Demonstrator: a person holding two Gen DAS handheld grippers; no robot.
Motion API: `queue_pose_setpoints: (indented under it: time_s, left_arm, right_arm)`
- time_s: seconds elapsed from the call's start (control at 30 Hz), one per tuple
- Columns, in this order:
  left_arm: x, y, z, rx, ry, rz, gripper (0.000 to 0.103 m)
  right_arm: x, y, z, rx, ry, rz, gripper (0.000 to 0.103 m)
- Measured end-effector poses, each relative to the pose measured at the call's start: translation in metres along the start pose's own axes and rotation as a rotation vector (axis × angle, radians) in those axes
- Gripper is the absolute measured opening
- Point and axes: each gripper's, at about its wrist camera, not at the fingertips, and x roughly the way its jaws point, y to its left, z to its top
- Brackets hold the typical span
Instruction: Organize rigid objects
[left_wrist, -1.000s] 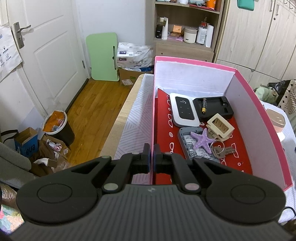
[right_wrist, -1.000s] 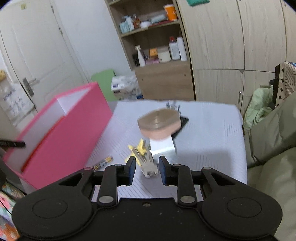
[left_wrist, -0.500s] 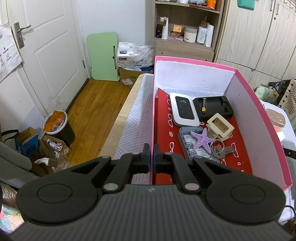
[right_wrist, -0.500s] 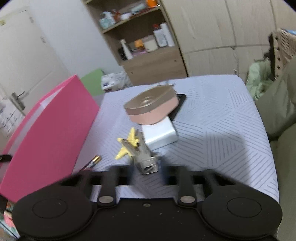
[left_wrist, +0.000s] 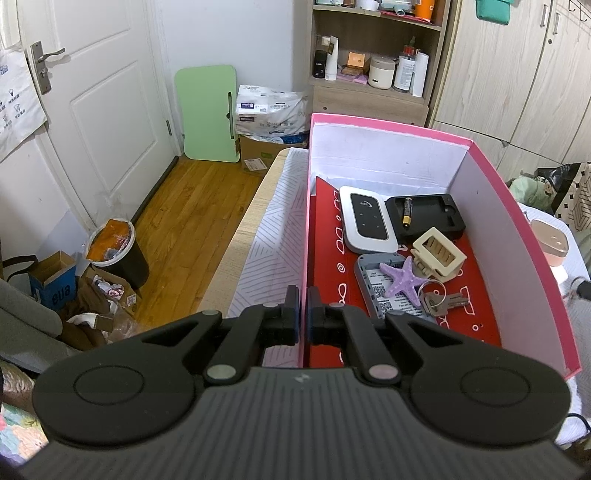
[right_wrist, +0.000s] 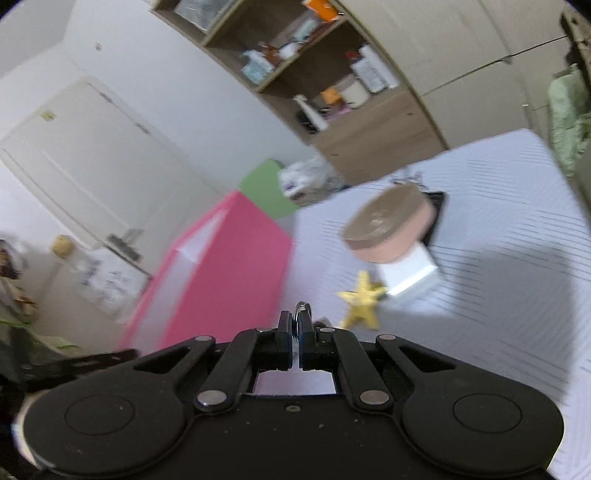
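- Right tool (right_wrist: 295, 325): jaws closed on a metal ring (right_wrist: 303, 307), which stands upright above the fingertips, over the bench (right_wrist: 498, 295).
- Left tool (left_wrist: 300, 310): jaws pinch the box (left_wrist: 517, 236) wall.

Right view: you see it all blurry.
Metal ring (right_wrist: 302, 306): your pads hide most of it.
Peach case (left_wrist: 551, 246): box wall hides part.

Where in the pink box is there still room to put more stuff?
In the pink box, bare red floor runs along the left wall beside the white device, and near the keys at the front. The middle is crowded: purple starfish, cream clip, black tray.
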Motion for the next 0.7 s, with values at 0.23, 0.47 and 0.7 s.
queue_pose_setpoints:
  time_s: [0.23,0.47,0.7]
  left_arm:
    - [-0.001,0.0,0.0,0.001,0.0,0.002,0.003]
    - [0.0,0.0,0.0,0.001,-0.001,0.0,0.004]
    - [-0.003,0.0,0.0,-0.002,-0.003,-0.006,0.004]
  right_arm:
    - [-0.005,0.04,0.015,-0.082,-0.031,0.084,0.006]
    - [-0.002,0.094,0.031,-0.231,-0.019,0.16,0.006]
    - [0.023,0.135,0.031,-0.331,0.061,0.238,0.006]
